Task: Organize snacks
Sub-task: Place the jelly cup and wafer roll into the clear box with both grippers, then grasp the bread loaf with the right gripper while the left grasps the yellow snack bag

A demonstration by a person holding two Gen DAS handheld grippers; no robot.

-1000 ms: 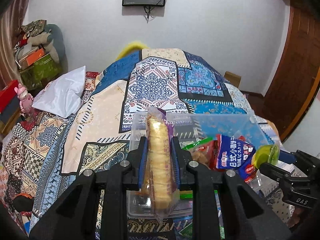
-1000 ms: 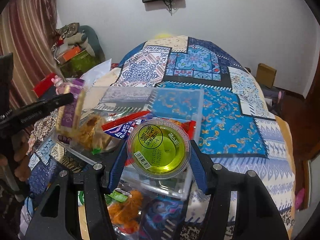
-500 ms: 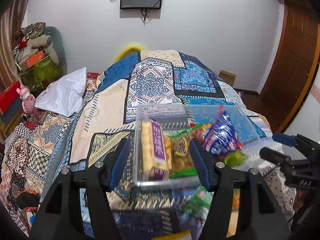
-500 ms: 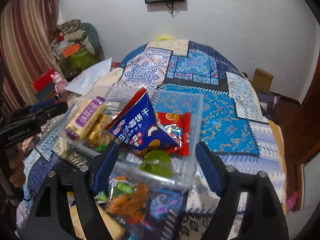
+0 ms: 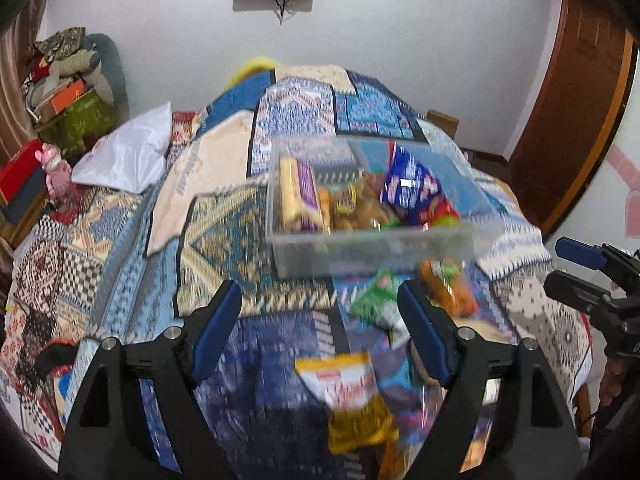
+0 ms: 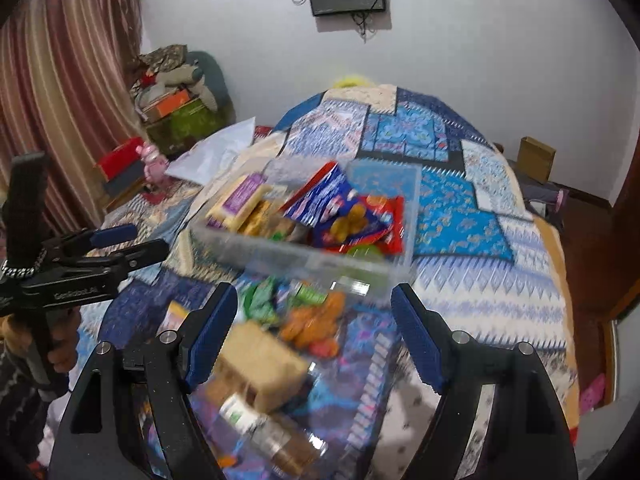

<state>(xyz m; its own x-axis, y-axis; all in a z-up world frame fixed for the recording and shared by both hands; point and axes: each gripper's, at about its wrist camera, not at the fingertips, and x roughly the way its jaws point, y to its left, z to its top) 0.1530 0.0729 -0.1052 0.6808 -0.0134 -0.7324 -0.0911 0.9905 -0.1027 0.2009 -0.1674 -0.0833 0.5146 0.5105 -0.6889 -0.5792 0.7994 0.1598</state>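
A clear plastic bin [image 5: 360, 240] [image 6: 320, 264] sits on the patterned bedspread and holds a biscuit roll with a purple label [image 5: 298, 196] [image 6: 240, 200], a blue packet [image 5: 412, 188] [image 6: 332, 200] and a green jelly cup [image 6: 364, 250]. My left gripper [image 5: 318, 292] hovers short of the bin; its jaws are opening with nothing between them. My right gripper [image 6: 314, 292] is open and empty, also short of the bin. Loose snacks lie under both: a yellow and white packet [image 5: 348, 384], a green packet [image 5: 376, 300], an orange packet [image 6: 316, 320] and a tan packet [image 6: 260, 360].
A white pillow [image 5: 128, 156] and a pink toy [image 5: 54, 168] lie at the bed's left side, with stacked boxes behind them. A wooden door [image 5: 572, 120] stands to the right. A cardboard box [image 6: 536, 158] sits on the floor past the bed.
The left gripper let go of the biscuit roll and the right let go of the jelly cup; both now lie in the bin. Both grippers opened and drew back toward the near snacks.
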